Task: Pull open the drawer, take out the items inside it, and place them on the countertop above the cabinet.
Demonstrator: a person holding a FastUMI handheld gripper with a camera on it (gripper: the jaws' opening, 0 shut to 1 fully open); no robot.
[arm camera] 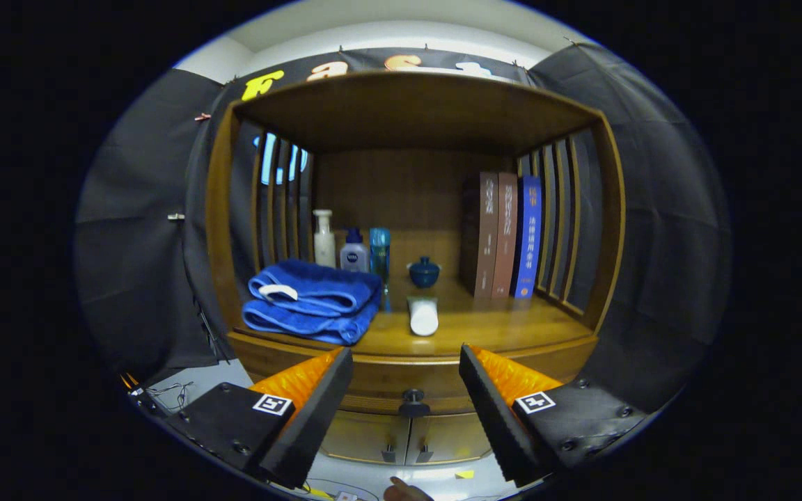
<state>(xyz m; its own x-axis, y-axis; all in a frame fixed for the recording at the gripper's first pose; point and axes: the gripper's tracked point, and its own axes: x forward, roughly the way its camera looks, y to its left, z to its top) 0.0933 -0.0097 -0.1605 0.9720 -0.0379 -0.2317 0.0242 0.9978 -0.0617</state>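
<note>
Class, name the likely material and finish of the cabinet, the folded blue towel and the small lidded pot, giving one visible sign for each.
Cabinet: varnished wood, grain and sheen. Blue towel: soft terry cloth, fuzzy folds. Lidded pot: probably glazed ceramic, glossy. The gripper hangs open before the drawer knob.

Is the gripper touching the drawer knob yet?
Apart. In the gripper view, the gripper is open, and the drawer knob sits in the gap between the two fingers, with clear space on both sides.

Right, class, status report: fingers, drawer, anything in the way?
Gripper open, holding nothing. Drawer knob between fingers, drawer shut. Nothing in the way.
</note>
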